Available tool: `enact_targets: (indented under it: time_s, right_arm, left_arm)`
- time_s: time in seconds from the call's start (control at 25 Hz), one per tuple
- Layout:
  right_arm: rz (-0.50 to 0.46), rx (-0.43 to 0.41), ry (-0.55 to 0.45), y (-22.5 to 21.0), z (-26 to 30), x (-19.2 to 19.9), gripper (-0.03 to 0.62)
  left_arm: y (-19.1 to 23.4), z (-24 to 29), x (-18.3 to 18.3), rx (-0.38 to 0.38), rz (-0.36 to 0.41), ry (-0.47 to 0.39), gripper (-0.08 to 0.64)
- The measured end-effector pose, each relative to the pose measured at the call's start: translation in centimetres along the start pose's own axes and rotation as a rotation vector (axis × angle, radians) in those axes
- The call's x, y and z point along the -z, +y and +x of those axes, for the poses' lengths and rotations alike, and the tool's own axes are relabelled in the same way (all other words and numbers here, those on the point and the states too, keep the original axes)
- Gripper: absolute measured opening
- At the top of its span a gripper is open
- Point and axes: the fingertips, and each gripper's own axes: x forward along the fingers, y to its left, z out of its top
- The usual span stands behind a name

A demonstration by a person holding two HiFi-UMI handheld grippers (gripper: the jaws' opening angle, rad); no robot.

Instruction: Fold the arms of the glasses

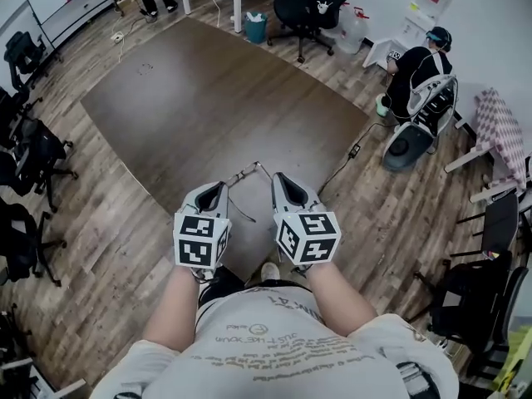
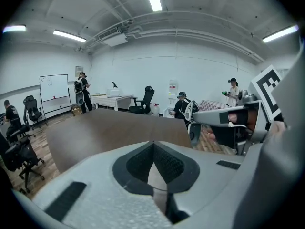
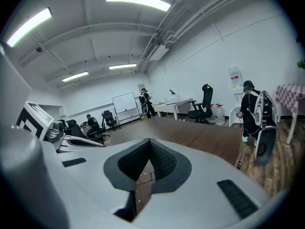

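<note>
A thin wire-framed pair of glasses (image 1: 252, 169) sits over the near part of the brown table (image 1: 208, 98), between the tips of my two grippers, with one arm trailing back toward me. My left gripper (image 1: 221, 186) is just left of it and my right gripper (image 1: 278, 178) just right of it. Both have their jaws together, and whether either tip touches the frame I cannot tell. In the right gripper view a lens ring of the glasses (image 3: 146, 177) shows through the slit below the shut jaws of the right gripper (image 3: 149, 144). The left gripper (image 2: 153, 147) view shows only tabletop ahead.
Office chairs (image 1: 33, 160) stand along the left, and another chair (image 1: 320, 7) is beyond the table. A person in black (image 1: 420, 69) sits at the right by a fan-like device (image 1: 409, 146). A cable (image 1: 345, 163) runs across the wooden floor. A whiteboard (image 2: 53, 87) stands far left.
</note>
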Motion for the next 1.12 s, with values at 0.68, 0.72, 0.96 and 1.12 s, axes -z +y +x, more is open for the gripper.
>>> enact_targets:
  time_s: [0.68,0.72,0.96,1.12]
  right_arm:
    - [0.087,0.21,0.094,-3.4,0.8,3.7,0.014]
    - [0.097,0.226,0.098,-3.6,0.7,3.9,0.014]
    - [0.145,0.305,0.104,-4.7,0.9,4.8,0.014]
    - [0.176,0.357,0.1,-5.7,1.1,4.9,0.014]
  left_arm:
    - [1.5,11.3,5.7,0.214,0.178,0.276,0.014]
    - [1.4,12.0,6.1,0.23,0.195,0.293,0.014]
    - [2.2,15.2,7.5,0.36,0.23,0.396,0.014]
    - [3.6,17.3,8.8,0.46,0.157,0.496,0.015]
